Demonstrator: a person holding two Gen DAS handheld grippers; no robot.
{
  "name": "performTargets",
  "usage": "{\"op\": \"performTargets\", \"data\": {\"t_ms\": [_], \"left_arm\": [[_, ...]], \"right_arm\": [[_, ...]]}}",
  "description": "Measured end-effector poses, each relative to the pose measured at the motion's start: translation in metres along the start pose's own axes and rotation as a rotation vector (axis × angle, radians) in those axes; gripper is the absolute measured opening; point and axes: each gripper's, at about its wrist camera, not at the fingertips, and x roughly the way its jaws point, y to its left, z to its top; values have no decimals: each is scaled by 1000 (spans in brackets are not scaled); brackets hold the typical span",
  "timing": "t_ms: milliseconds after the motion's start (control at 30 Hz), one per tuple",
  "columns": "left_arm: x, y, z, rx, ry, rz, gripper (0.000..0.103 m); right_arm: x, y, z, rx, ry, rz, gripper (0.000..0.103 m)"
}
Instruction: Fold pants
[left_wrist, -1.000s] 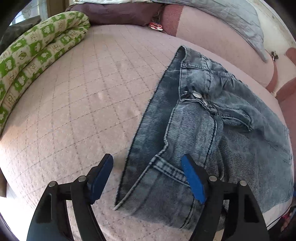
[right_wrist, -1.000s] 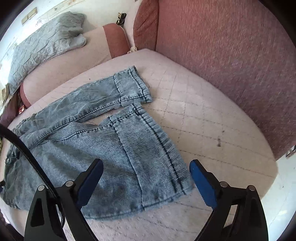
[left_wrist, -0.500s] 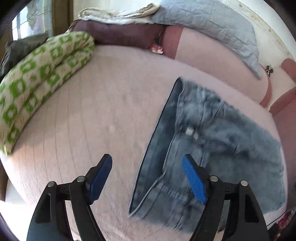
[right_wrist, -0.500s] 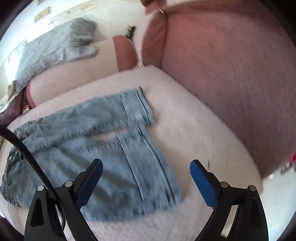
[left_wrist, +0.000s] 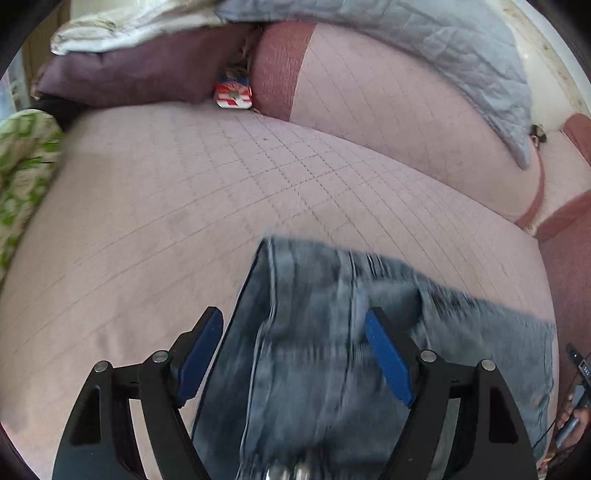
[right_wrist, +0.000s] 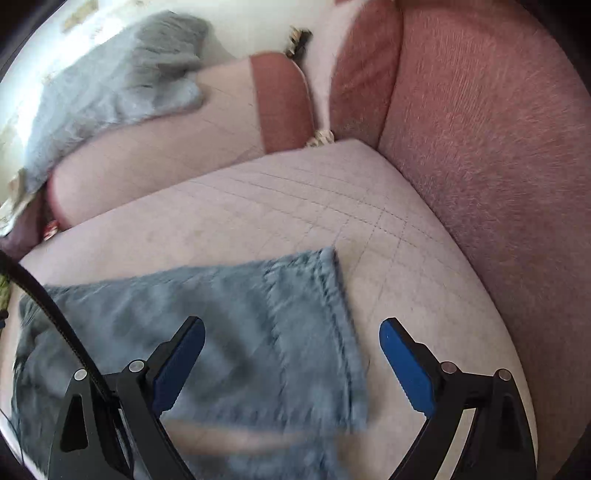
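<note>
Pants (left_wrist: 332, 354): blue denim, lying spread on the pink quilted sofa seat (left_wrist: 177, 206), near its front edge; blurred in both views, so seams and buttons hard to read.
Waistband end (left_wrist: 266, 280): seen from the left wrist, reaching in between the blue pads; metal rivets just visible at the bottom of the frame.
Leg hem (right_wrist: 332, 295): seen from the right wrist, between the pads and nearer the left one; bare seat beyond it toward the red backrest.
Fold so far: judged barely begun or at a first lengthwise fold; cannot tell how many layers lie stacked.
Left gripper (left_wrist: 295, 354): fingers spread wide, holding nothing, poised over the waistband; contact with the cloth not clear.
Right gripper (right_wrist: 291, 362): fingers likewise released and wide apart, hovering over the hem, nothing pinched.
Cable (right_wrist: 55, 317): black, crossing the left of the right wrist view above the denim.
Surroundings: red backrest (right_wrist: 480, 147) on the right, grey quilt (left_wrist: 443, 55) draped over the far cushion, green patterned blanket (left_wrist: 22, 173) at the left edge, small red-and-white packet (left_wrist: 233, 94) wedged at the back of the seat.
Risk, one layer only: closing on the top layer alone likely leaves the lower one behind and skews the fold.
Risk, uneven lift: grabbing waistband and hem at different heights probably twists the legs.
Risk, edge: cloth so near the seat's front may slide off when pulled.
Risk, cable: could snag or drag the denim during a sweep.
</note>
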Motion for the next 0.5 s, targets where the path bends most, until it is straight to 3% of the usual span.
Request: {"op": "performTargets", "data": {"t_ms": [267,333,400,467,500], "left_arm": [[61,6,37,-15,54,-18,79],[71,-1,42,21,64,-17,91],[75,-12,43,74,79,-5,94],[74,-22,40,131,91,-9,93],[71,-26,35,160,93,-22,84]], "right_arm": [[79,-15,40,68,85,36,98],[92,-8,40,53,111,45,98],[99,1,40,17,103,28,100],[101,10,41,-6,106,33,100],[101,12,40,-12,105,35,100]]}}
